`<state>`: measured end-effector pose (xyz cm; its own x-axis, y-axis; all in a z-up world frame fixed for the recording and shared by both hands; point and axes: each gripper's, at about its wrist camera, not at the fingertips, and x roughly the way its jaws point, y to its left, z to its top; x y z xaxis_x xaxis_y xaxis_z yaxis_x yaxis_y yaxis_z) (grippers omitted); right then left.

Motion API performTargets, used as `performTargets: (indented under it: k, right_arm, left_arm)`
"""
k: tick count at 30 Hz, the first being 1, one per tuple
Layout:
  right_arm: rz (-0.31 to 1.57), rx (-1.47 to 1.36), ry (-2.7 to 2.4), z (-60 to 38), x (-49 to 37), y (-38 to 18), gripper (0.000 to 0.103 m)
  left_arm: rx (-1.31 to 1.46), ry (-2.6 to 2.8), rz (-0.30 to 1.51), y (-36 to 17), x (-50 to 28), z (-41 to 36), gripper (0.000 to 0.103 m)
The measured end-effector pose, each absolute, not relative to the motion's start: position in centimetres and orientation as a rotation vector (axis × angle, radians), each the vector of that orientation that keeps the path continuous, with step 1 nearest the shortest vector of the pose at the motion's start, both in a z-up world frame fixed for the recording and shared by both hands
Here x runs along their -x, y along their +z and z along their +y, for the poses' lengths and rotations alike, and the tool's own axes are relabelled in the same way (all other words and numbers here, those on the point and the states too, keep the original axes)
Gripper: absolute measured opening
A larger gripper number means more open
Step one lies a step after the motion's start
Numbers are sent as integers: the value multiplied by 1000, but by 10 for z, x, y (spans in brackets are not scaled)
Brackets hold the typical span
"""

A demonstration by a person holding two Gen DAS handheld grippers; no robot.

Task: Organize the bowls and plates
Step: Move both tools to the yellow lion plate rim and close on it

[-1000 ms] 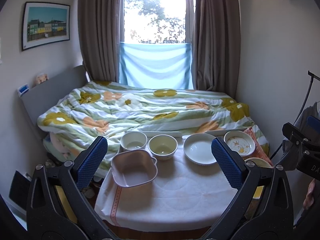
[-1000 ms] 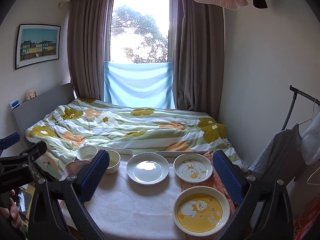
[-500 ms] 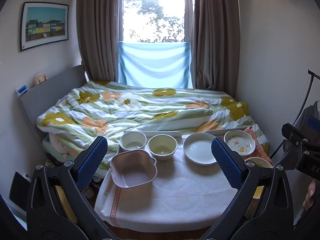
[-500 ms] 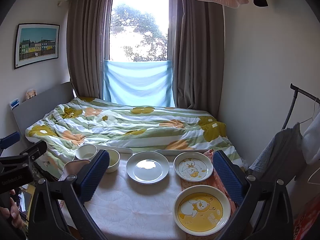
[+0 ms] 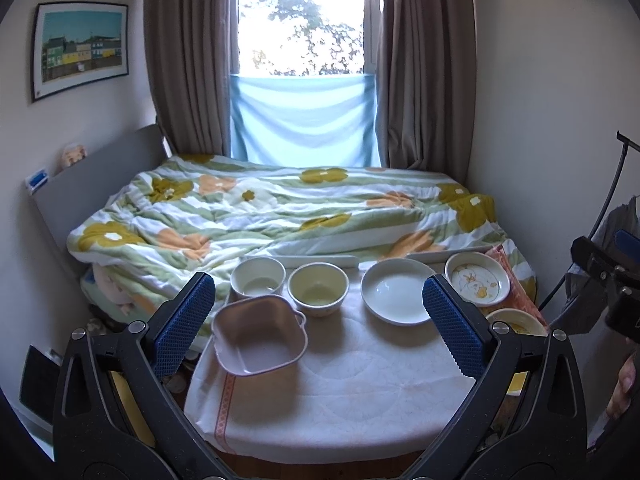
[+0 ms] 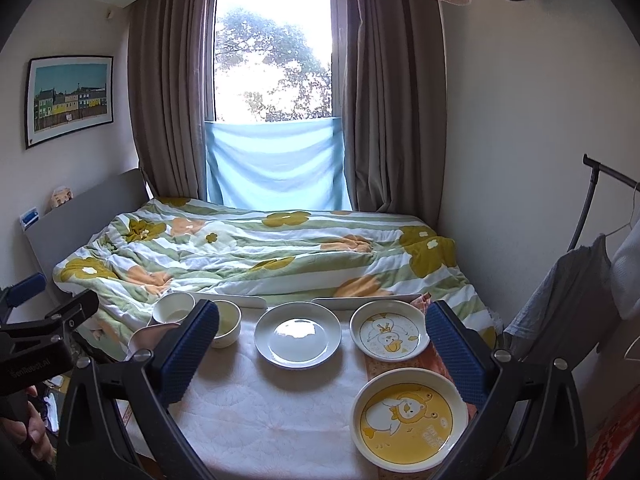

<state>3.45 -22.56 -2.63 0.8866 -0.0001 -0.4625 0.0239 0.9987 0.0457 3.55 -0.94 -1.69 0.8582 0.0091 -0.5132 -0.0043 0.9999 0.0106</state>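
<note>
On the cloth-covered table (image 5: 360, 392) stand a pink square dish (image 5: 260, 336), a white bowl (image 5: 258, 278), a cream bowl (image 5: 318, 288), a plain white plate (image 5: 396, 296), a small duck-print plate (image 5: 478, 278) and a yellow duck plate (image 6: 410, 420). My left gripper (image 5: 316, 324) is open, held above the table's near side, with nothing between its blue pads. My right gripper (image 6: 316, 354) is open too, over the right half, framing the white plate (image 6: 298, 334) and small duck plate (image 6: 386, 336). Its left finger hides part of the cream bowl (image 6: 228, 322).
A bed with a flowered duvet (image 5: 280, 212) lies just behind the table, below a curtained window (image 5: 304, 20). A clothes rack with hanging garments (image 6: 580, 280) stands at the right. A person's hand (image 6: 34, 436) holds the other gripper at the left edge.
Both grippers have barely shifted; the views stay almost the same and the dishes have not moved.
</note>
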Motion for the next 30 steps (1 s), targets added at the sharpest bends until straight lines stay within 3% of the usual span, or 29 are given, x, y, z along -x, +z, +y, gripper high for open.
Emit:
performTargets:
  k: [11, 20, 23, 26, 30]
  right_arm:
    - [673, -132, -148, -325, -32, -81, 103]
    - [888, -216, -114, -410, -39, -171, 102]
    - [937, -269, -98, -425, -43, -206, 96]
    - [977, -350, -98, -436, -46, -239, 78]
    - [1018, -418, -110, -441, -46, -272, 61]
  left_arm:
    - [-34, -140, 749, -82, -85, -111, 103]
    - [-77, -251, 978, -183, -116, -209, 103]
    - [-66, -330, 1050, -215, -131, -225, 103]
    - [-73, -399, 1094, -242, -145, -241, 102]
    - [-105, -470, 1156, -270, -159, -259, 87]
